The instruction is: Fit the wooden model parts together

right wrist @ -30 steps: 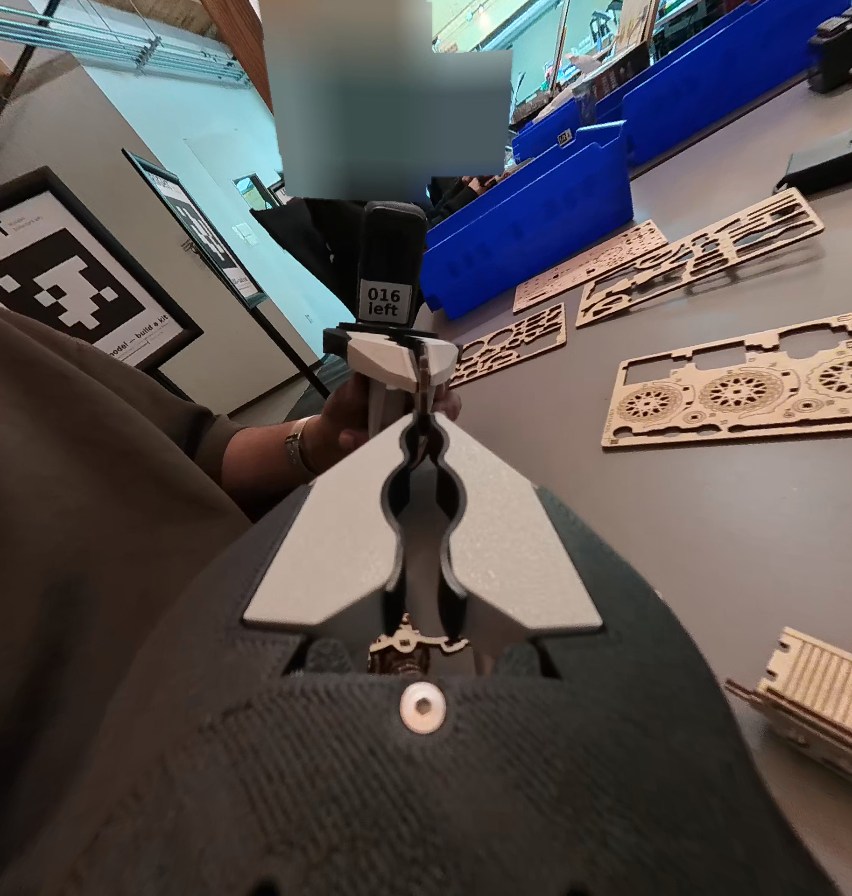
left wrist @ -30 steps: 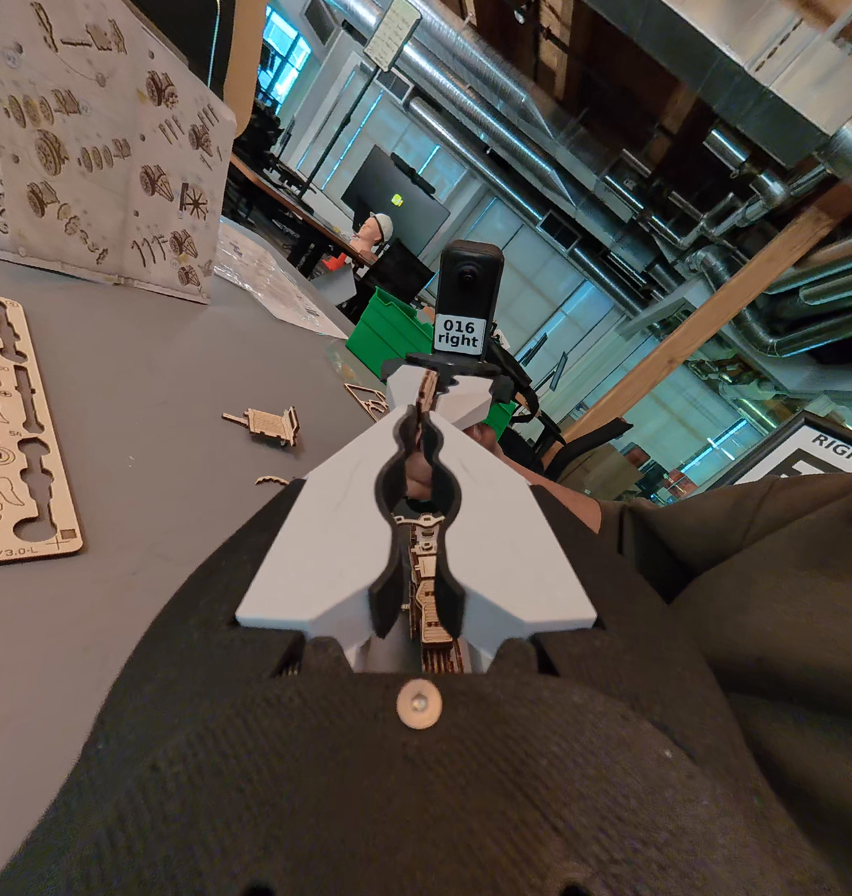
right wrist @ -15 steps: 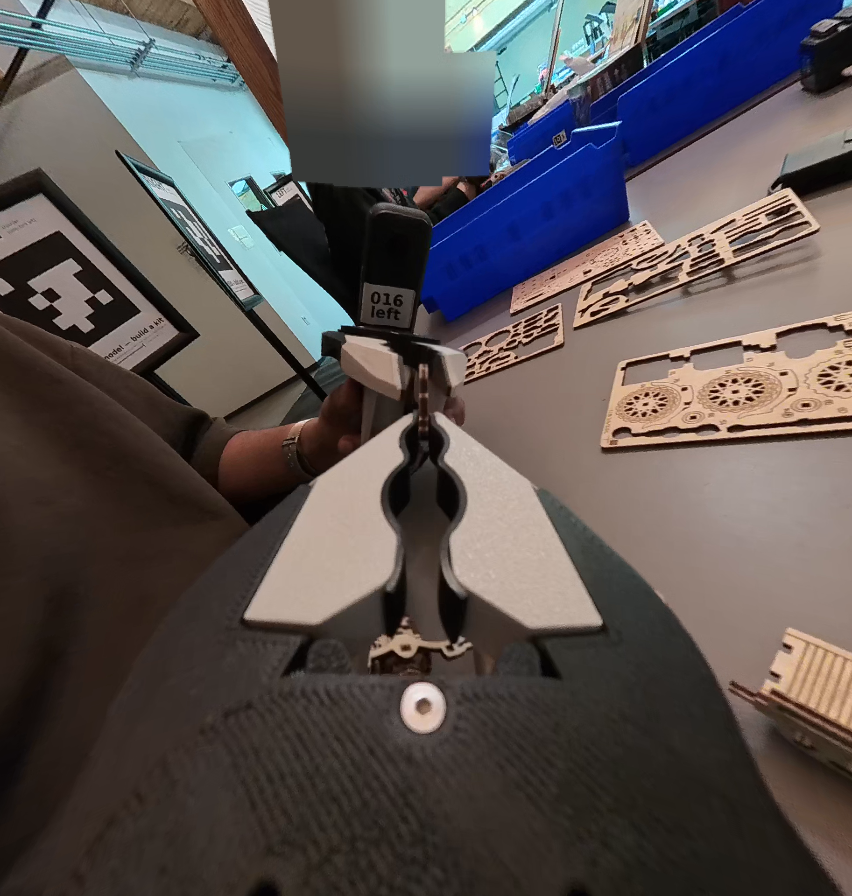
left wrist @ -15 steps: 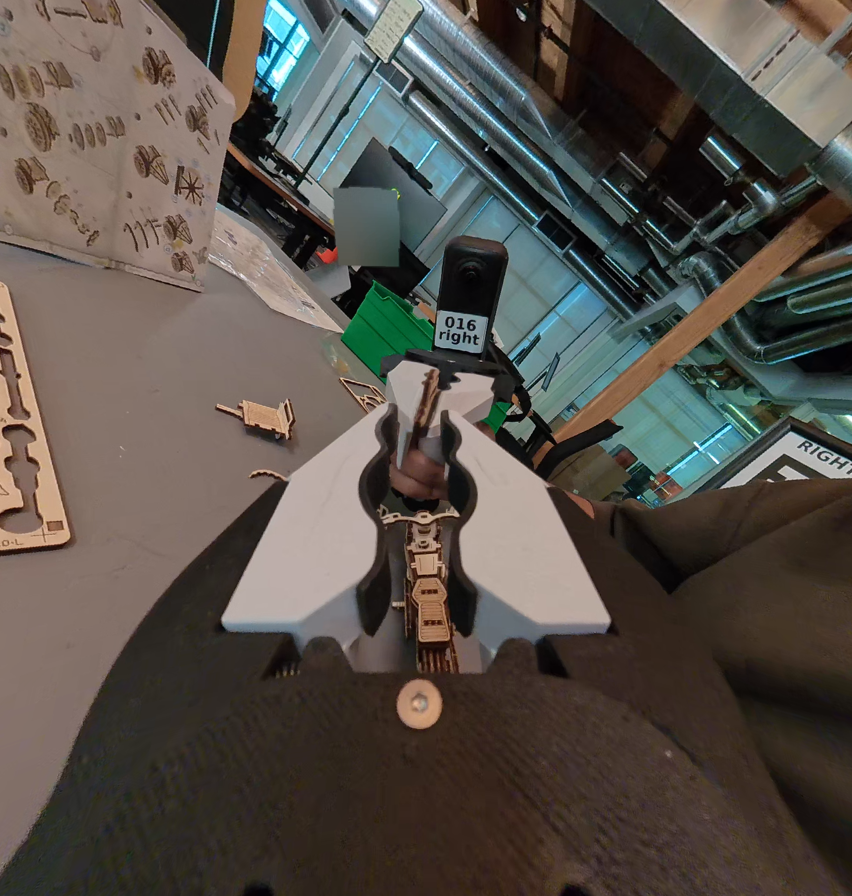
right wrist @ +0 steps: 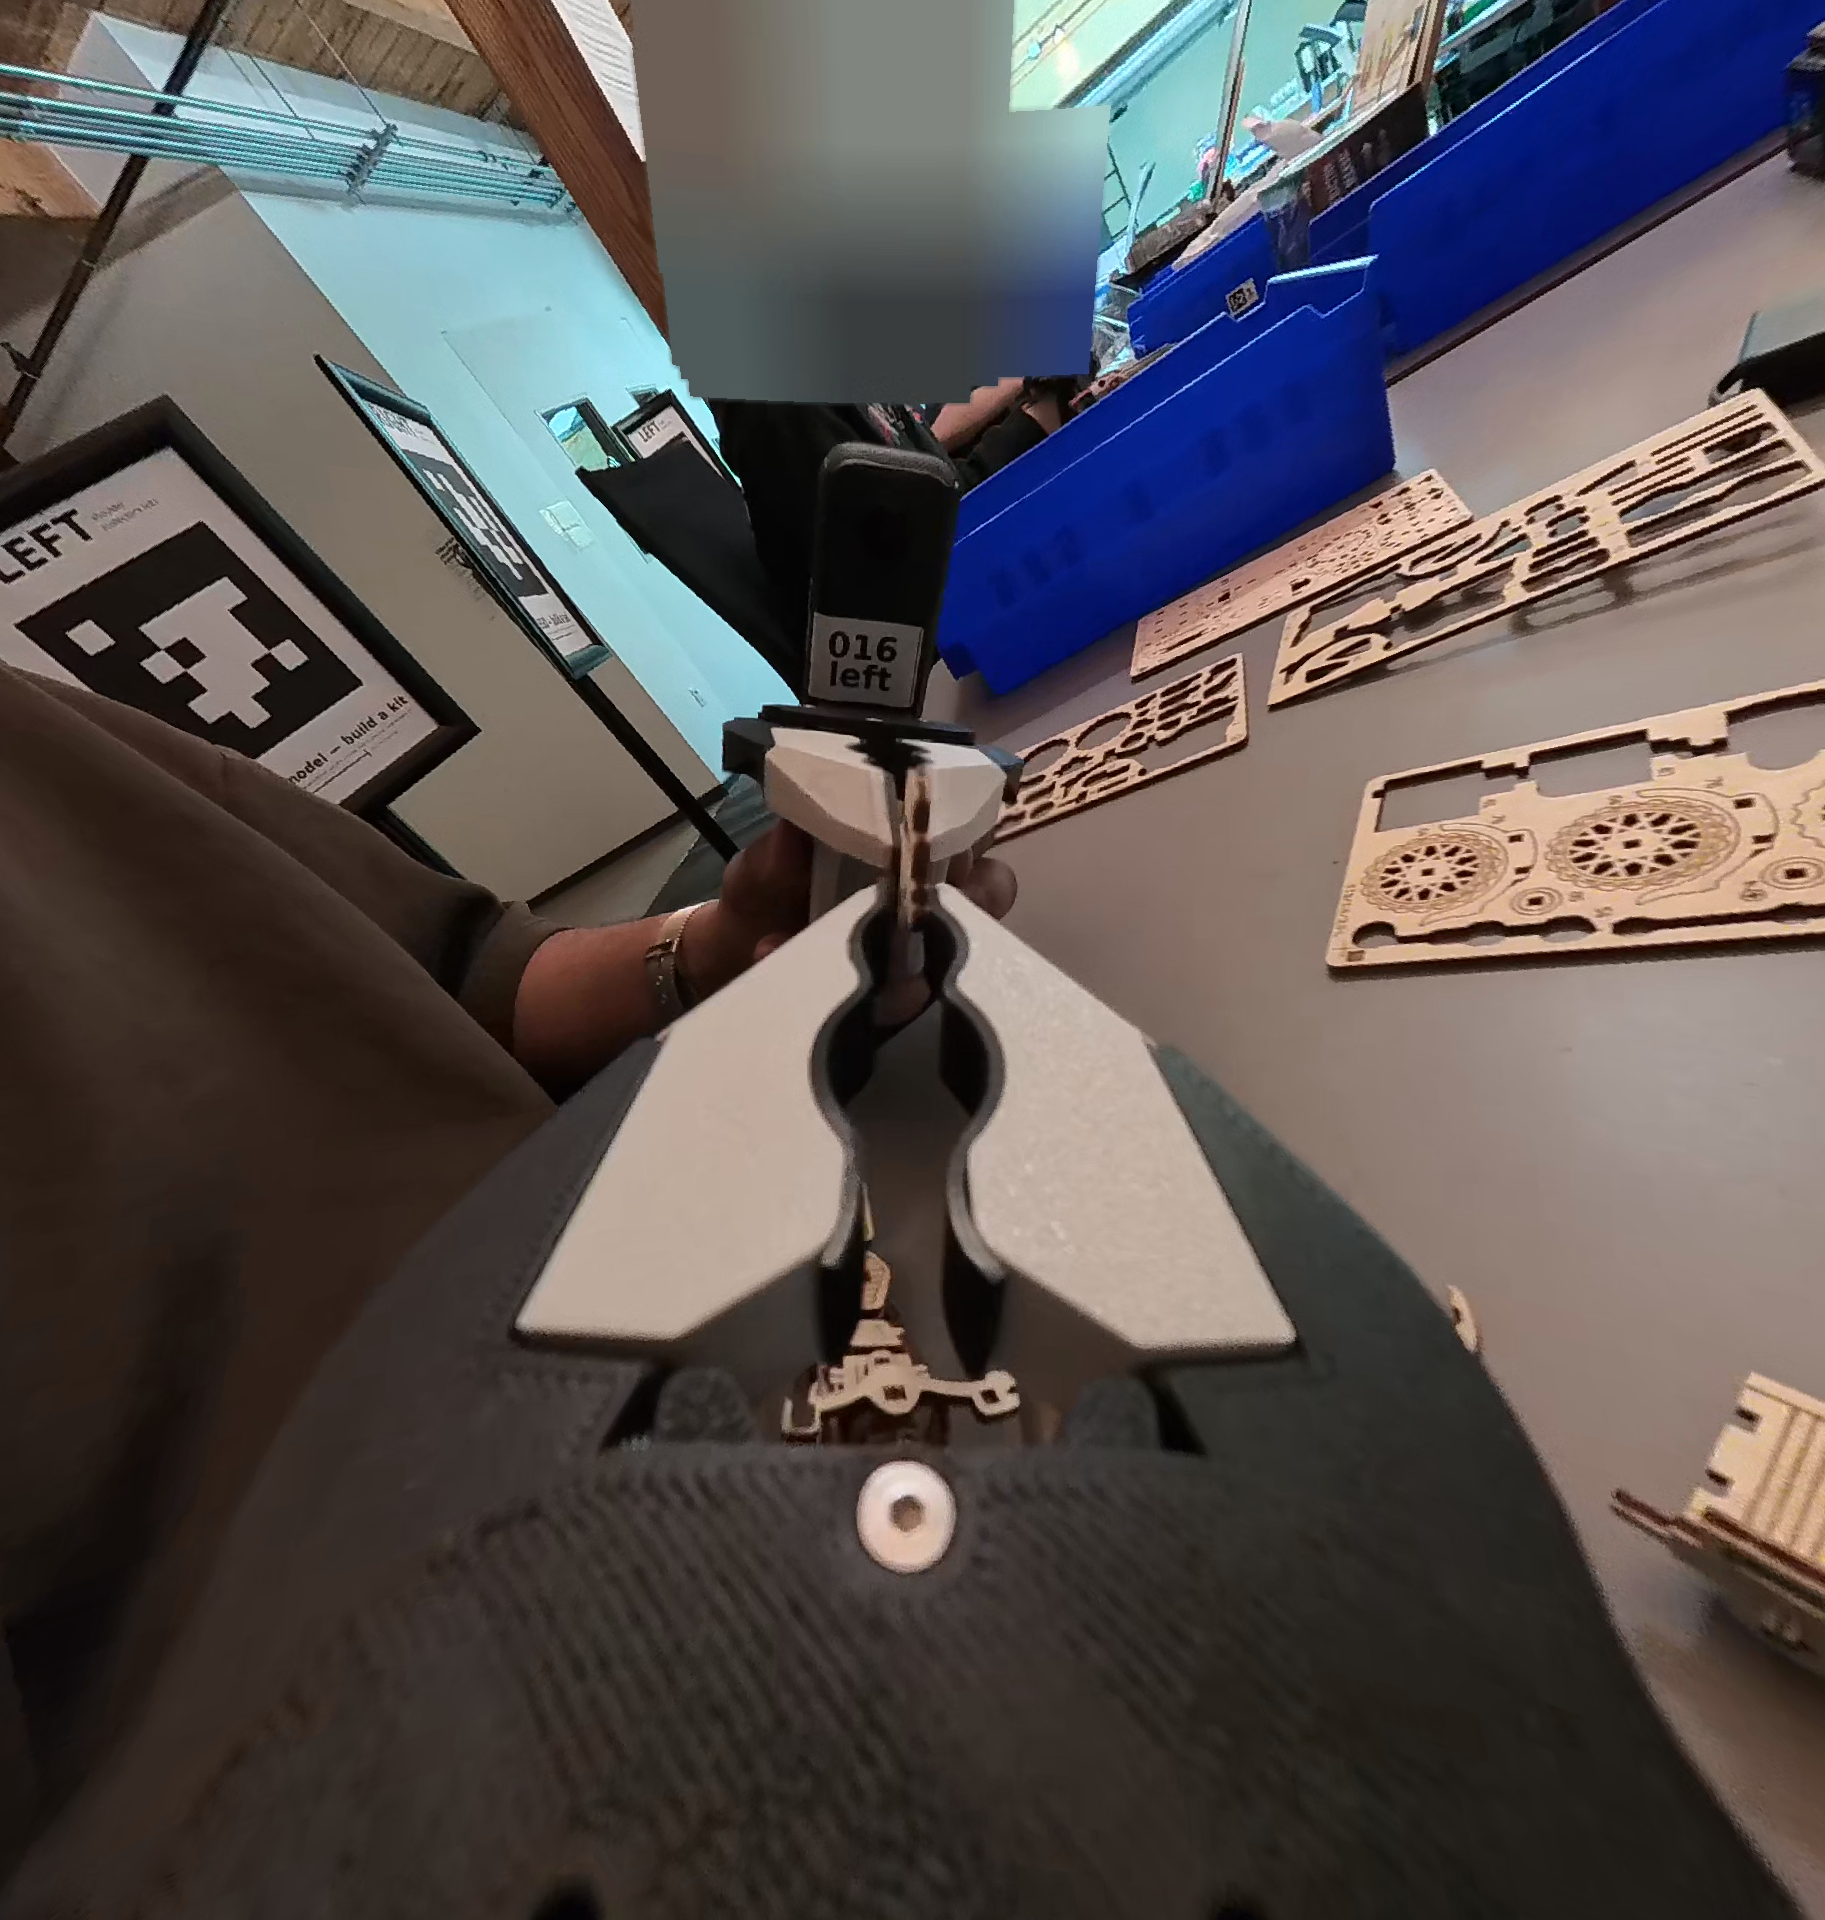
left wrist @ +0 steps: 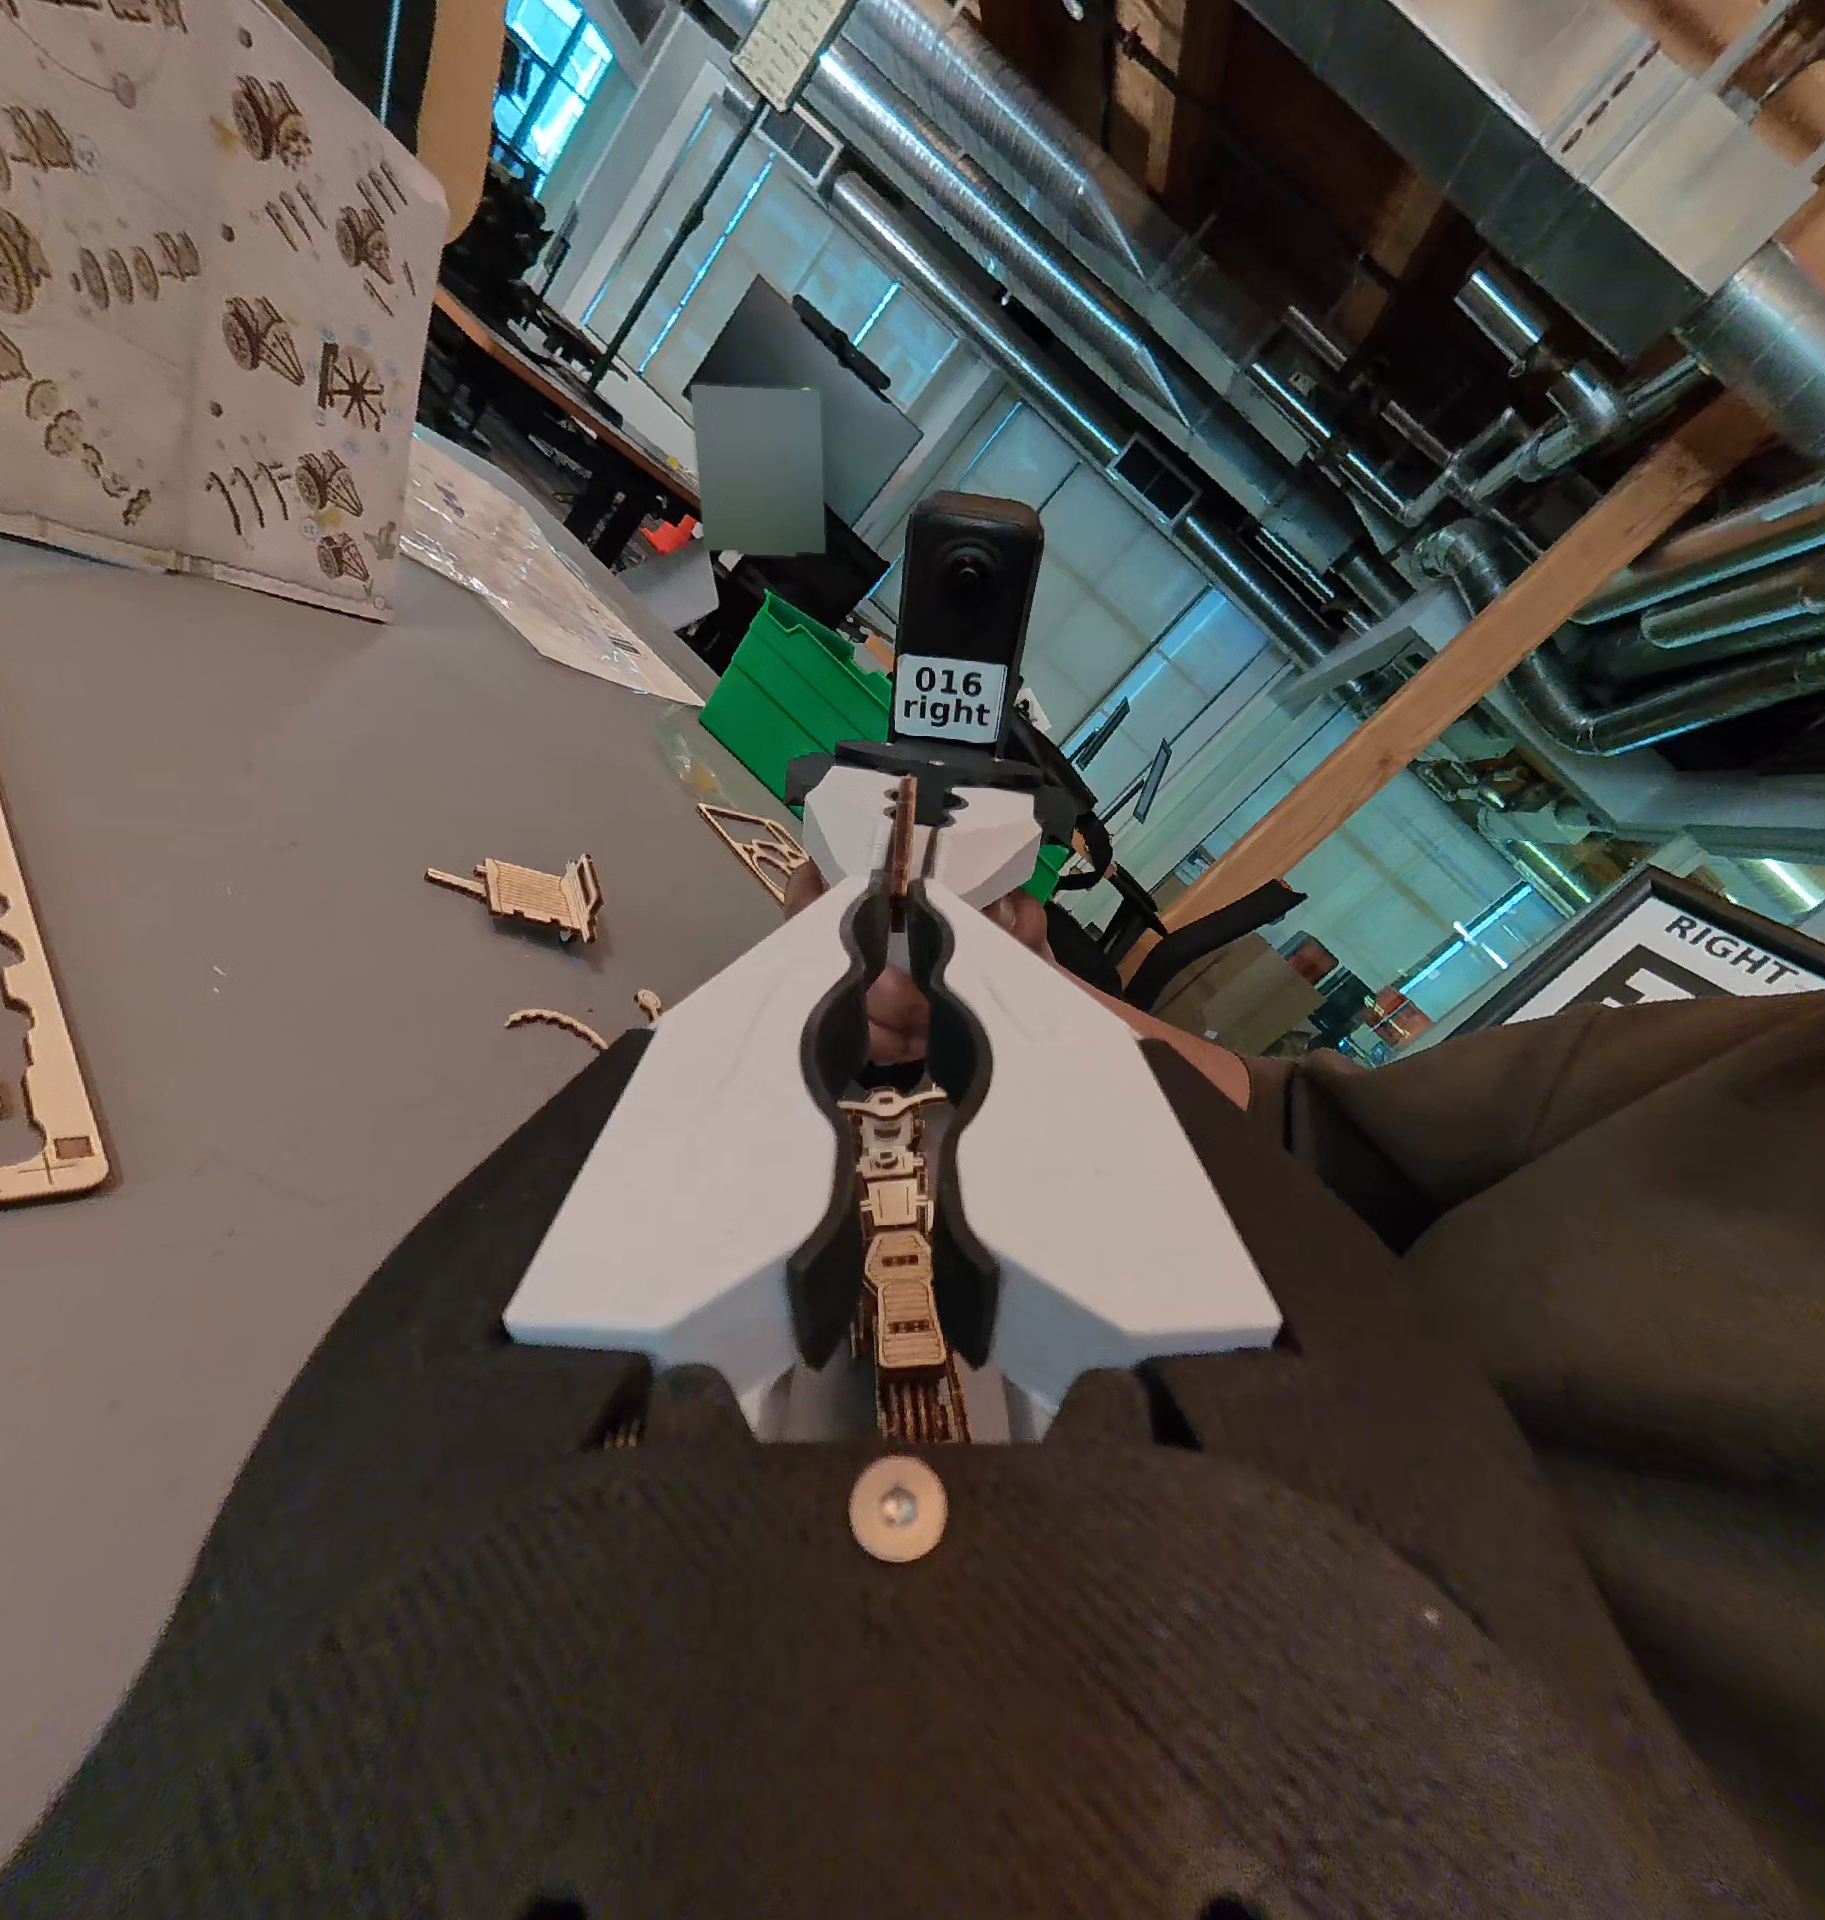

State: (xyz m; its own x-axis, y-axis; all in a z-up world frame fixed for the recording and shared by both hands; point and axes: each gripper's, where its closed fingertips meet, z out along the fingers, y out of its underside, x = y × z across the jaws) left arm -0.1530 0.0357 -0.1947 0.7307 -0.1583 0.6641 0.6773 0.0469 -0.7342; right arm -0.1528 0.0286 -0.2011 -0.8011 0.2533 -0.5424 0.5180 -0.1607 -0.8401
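At the centre of both frames, my left gripper point(left wrist: 895, 914) and right gripper point(right wrist: 908, 914) meet tip to tip, each clamped on the same wooden model point(left wrist: 900, 1278), held above the grey table point(left wrist: 264, 935).

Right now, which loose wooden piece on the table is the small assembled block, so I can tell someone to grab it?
On the grey table, look below the propped instruction sheet. The small assembled block is boxy with slats, unlike the thin curved sliver nearby.
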